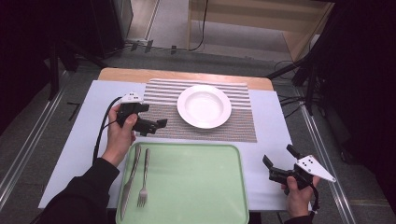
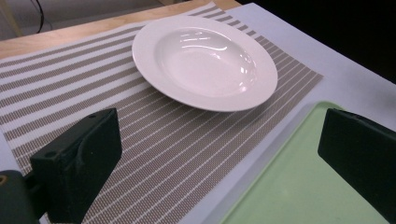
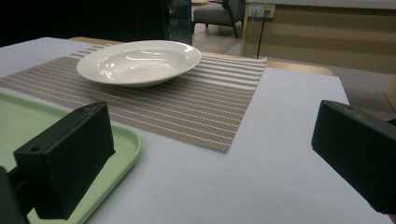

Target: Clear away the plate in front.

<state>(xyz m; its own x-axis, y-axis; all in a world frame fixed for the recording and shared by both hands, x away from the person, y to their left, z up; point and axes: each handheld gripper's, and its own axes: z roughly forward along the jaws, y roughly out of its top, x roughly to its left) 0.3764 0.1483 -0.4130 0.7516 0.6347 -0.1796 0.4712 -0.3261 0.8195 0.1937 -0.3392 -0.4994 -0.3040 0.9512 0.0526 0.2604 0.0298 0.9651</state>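
High view: your left gripper (image 1: 156, 127) hovers with jaws apart beside the plate (image 1: 204, 106), above knife (image 1: 130, 179) and fork (image 1: 144, 177); right gripper (image 1: 279, 163) waits, jaws spread, empty.

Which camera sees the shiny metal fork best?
The high view: the shiny metal fork lies whole on the green plastic tray, beside a metal knife. The gripper views catch just tray corners.

tray (image 1: 196, 186) and knife (image 1: 129, 183) cut off below
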